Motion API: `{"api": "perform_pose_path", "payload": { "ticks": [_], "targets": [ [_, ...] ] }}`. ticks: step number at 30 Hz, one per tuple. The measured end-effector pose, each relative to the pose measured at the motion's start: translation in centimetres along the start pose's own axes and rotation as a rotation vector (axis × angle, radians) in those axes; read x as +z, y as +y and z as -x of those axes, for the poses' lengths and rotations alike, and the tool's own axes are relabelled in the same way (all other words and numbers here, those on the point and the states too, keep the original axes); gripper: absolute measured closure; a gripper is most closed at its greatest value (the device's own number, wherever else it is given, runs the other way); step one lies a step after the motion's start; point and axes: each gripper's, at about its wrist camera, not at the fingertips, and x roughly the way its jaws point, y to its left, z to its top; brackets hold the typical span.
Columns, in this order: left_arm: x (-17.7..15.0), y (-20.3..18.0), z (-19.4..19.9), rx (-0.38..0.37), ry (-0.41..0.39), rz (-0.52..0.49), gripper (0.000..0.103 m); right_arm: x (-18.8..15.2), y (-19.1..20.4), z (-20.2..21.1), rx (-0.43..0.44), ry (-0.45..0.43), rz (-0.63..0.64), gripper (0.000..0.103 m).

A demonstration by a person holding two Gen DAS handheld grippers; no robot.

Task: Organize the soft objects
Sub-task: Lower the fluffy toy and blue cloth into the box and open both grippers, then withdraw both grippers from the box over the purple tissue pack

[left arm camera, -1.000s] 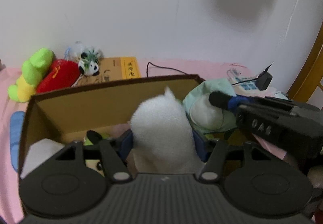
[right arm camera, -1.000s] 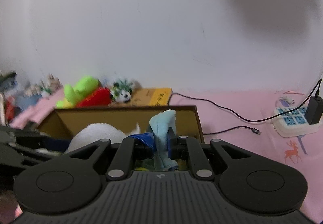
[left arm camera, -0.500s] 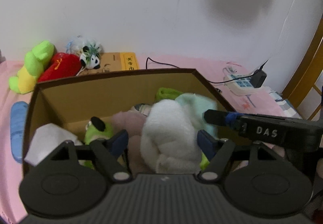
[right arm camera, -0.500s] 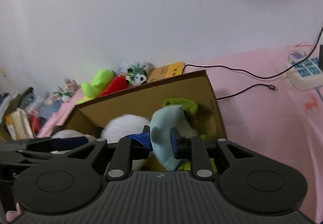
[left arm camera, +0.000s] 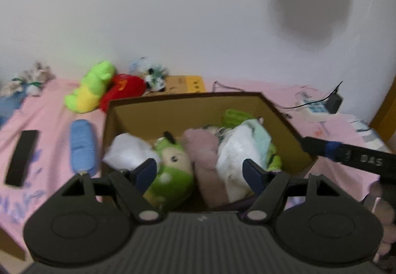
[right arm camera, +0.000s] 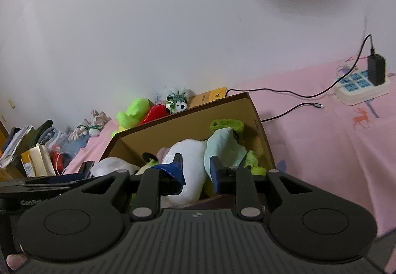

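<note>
The white plush (left arm camera: 235,150) and the pale mint cloth toy (right arm camera: 224,148) lie in the cardboard box (left arm camera: 188,110) on the pink bed, by its right wall, among a green plush and a fuzzy pink one. Both look just released. The left hand-held gripper (left arm camera: 199,171) stands wide apart and empty. The right hand-held gripper (right arm camera: 196,170) has just been opening; its jaws are slightly apart with nothing pinched. Next, I judge, comes a loose toy: the ribbed blue roll (left arm camera: 83,148) beside the box's left wall, or the lime plush (left arm camera: 90,88) at the bed's far edge.
</note>
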Motion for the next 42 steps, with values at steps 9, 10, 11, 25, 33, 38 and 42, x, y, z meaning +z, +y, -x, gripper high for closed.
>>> {"api": "perform_pose_path", "payload": {
  "ticks": [9,10,11,25,33,38,42],
  "targets": [
    [-2.2,-1.1,3.4,0.125,0.007,-0.021,0.011,-2.5,2.5,2.5,-0.057,-0.011,0.068,0.095],
    [-2.5,-1.2,3.6,0.139,0.009,-0.022,0.011,-2.8,2.8,2.8,-0.065,-0.013,0.073,0.095],
    [-2.7,-1.2,3.8,0.156,0.013,-0.026,0.011,-3.1,3.0,3.0,-0.069,-0.015,0.075,0.095],
    [-5.9,-0.8,4.1,0.217,0.106,-0.010,0.011,-6.9,3.9,5.5,-0.103,0.040,0.031,0.095],
    [-6.7,-1.1,4.0,0.227,0.153,0.006,0.011,-7.7,4.0,5.6,-0.062,0.094,0.032,0.094],
    [-7.2,-1.8,3.7,0.236,0.181,0.016,0.011,-7.7,3.2,5.9,-0.047,0.130,0.033,0.094],
    [-7.5,-3.0,3.6,0.241,0.189,0.012,0.011,-7.7,2.2,6.4,-0.041,0.149,0.031,0.094]
  ]
}}
